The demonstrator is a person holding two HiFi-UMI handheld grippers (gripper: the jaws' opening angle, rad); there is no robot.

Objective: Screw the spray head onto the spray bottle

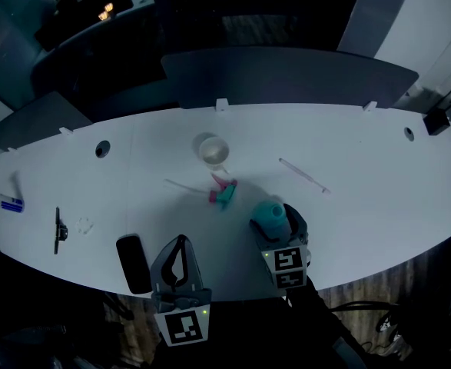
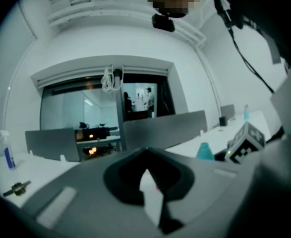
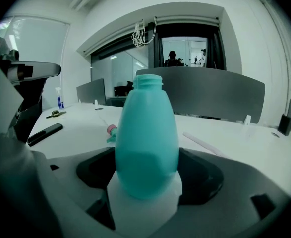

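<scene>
left gripper [image 1: 181, 241] pressed together, right gripper [image 1: 273, 220] spread wide around smooth teal pear-shaped spray bottle [image 3: 146, 133], open threaded neck

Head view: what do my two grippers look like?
The left gripper and right gripper are grey, tapering shells with dark recesses. Each carries a white cube with black square markers; a small green light glows on the left one's.
</scene>
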